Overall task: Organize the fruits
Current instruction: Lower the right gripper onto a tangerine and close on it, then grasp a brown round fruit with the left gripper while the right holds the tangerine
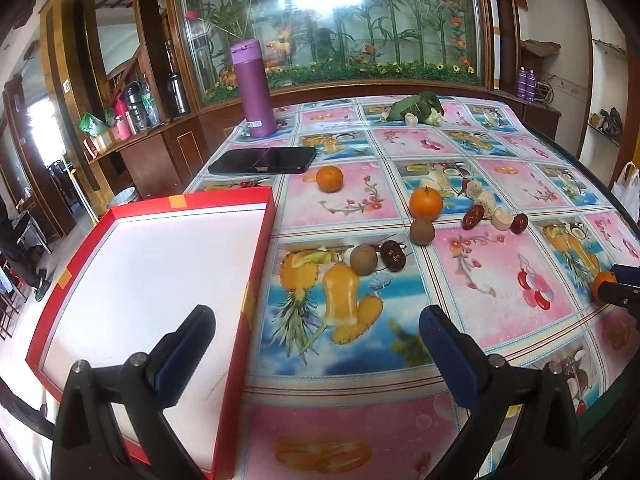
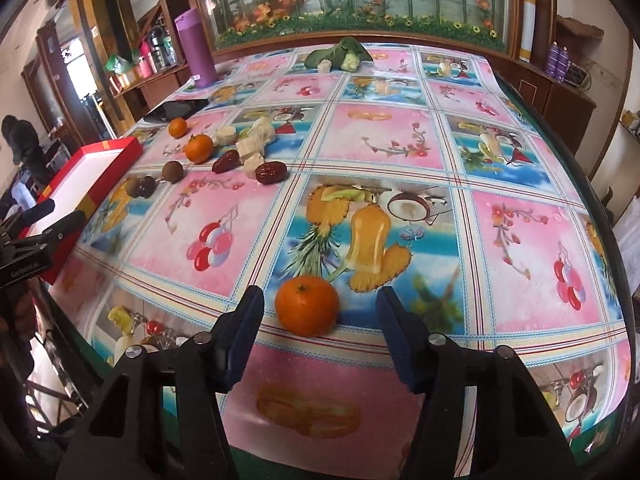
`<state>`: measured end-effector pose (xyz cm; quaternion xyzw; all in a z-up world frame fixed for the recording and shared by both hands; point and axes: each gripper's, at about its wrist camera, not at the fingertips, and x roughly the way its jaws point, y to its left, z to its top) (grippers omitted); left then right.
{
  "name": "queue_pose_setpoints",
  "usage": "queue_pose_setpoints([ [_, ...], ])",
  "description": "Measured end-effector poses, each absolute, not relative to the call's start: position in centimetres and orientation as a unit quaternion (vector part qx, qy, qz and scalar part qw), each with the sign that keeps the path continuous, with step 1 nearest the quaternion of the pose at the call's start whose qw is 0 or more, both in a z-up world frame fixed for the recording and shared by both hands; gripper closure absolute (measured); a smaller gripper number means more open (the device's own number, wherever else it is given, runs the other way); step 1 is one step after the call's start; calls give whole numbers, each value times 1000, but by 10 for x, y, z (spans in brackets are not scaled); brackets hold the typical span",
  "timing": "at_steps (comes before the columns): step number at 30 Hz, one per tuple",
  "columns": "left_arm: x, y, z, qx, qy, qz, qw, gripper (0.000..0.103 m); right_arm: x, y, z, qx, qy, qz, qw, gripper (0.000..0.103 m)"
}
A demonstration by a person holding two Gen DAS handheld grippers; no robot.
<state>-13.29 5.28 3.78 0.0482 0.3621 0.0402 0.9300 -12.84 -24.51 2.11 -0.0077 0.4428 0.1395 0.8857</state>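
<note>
A red tray (image 1: pixel 256 264) with a white bottom lies at the table's left edge, with nothing in it; it also shows in the right wrist view (image 2: pixel 132 145). My left gripper (image 1: pixel 316 332) is open, its left finger over the tray, its right finger over the cloth. My right gripper (image 2: pixel 318 312) is open around an orange (image 2: pixel 307 305) that rests on the table; the orange (image 1: pixel 603 280) shows at the right edge of the left wrist view. Two more oranges (image 1: pixel 330 179) (image 1: pixel 426 202), brown round fruits (image 1: pixel 363 260) (image 1: pixel 422 231) and dark red dates (image 1: pixel 393 255) (image 1: pixel 473 216) lie mid-table.
A purple flask (image 1: pixel 253 92) and a black phone (image 1: pixel 262 160) stand behind the tray. Pale cut pieces (image 2: pixel 256 142) lie among the fruits. Green vegetables (image 1: pixel 418 108) lie at the far side. The table edge runs close on the right.
</note>
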Motion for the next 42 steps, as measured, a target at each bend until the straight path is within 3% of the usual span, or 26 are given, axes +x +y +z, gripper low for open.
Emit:
queue_pose_setpoints([
  [3, -128, 56, 36, 44, 369, 38, 928, 0, -125, -241, 16, -8, 457, 148, 877, 62],
  [9, -116, 56, 37, 46, 378, 24, 924, 0, -121, -237, 14, -9, 458, 151, 876, 70],
  [15, -98, 49, 31, 57, 402, 14, 914, 4, -108, -236, 16, 14, 462, 160, 872, 72],
  [17, -89, 48, 28, 68, 414, 15, 908, 16, -101, -238, 18, 36, 458, 163, 873, 72],
  [20, -78, 48, 24, 71, 428, 12, 901, 25, -89, -237, 23, 69, 451, 176, 873, 72],
  [27, -58, 50, 17, 75, 450, 6, 890, 25, -70, -233, 19, 128, 447, 202, 862, 72],
  [33, -51, 48, 12, 71, 460, -11, 885, 36, -68, -236, 19, 147, 430, 207, 866, 72],
  [42, -47, 41, 14, 53, 459, -47, 886, 67, -65, -240, 19, 152, 429, 202, 867, 72],
])
